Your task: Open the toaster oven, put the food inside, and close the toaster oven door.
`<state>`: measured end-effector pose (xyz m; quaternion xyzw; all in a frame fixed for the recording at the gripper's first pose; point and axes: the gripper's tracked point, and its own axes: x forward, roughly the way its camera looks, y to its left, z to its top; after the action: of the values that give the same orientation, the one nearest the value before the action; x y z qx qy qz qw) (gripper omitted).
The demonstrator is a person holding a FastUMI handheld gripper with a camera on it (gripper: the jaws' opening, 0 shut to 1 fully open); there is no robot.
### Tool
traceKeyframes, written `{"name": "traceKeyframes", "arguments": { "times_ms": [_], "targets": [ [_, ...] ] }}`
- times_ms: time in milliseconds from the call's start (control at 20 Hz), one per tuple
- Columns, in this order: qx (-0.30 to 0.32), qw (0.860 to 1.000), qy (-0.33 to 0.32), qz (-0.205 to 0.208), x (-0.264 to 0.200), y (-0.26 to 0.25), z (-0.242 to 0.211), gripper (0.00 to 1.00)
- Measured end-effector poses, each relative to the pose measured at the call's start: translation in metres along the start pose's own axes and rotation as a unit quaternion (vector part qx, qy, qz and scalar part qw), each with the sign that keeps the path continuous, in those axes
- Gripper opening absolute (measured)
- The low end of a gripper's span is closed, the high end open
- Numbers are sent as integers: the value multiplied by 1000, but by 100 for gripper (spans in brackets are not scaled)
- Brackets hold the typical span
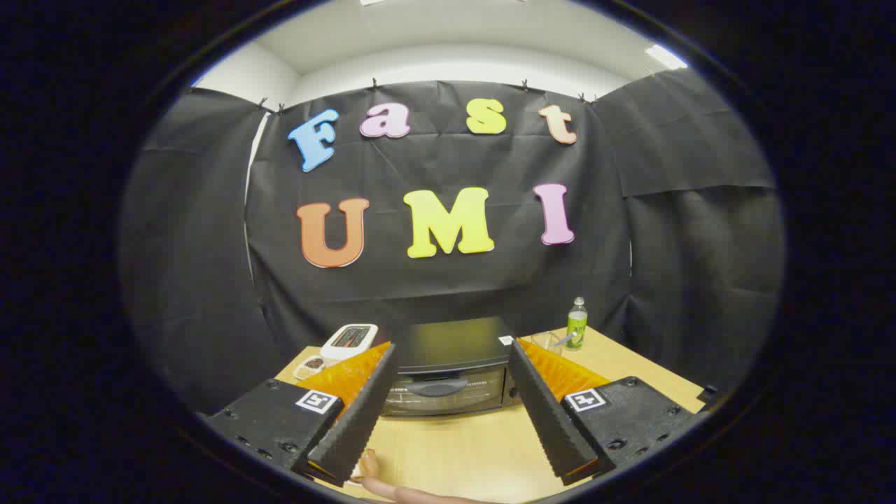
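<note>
We see the gripper held above the near part of a light wooden table, its two fingers spread wide apart and holding nothing, with neither finger touching anything. Framed in the gap between them, and just beyond their tips, sits the black toaster oven toward the table's far edge, its glass door closed and the curved dark handle running across the upper part of the door. Behind the left finger, near the table's far left corner, we make out a white flat device with a dark top panel, which may be a kitchen scale, though we cannot say for certain. Just in front of it, at the left edge, lies a small shallow dish holding something dark and reddish; what the contents are is too small to tell. Beyond the right finger, near the far right corner, stands a clear bottle with a green label and a pale cap, upright, and just beside it a clear glass with a slim green-tipped object leaning at its rim. At the near edge of the table, below the left finger, we see a pale pinkish elongated shape lying on the wood; it is too blurred to name.
</note>
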<state>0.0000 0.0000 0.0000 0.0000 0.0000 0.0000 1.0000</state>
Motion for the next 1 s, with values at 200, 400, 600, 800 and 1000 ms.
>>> {"name": "traceKeyframes", "arguments": {
  "times_ms": [200,400,600,800,1000],
  "targets": [
    [-15,1000,1,7,2,4,-2,100],
    [-21,1000,-15,-1,6,-7,3,100],
    [-21,1000,-5,4,22,-10,-4,100],
    [-25,1000,3,-11,55,-24,-16,100],
    [-21,1000,6,2,96,-25,-28,100]
  ]
}}
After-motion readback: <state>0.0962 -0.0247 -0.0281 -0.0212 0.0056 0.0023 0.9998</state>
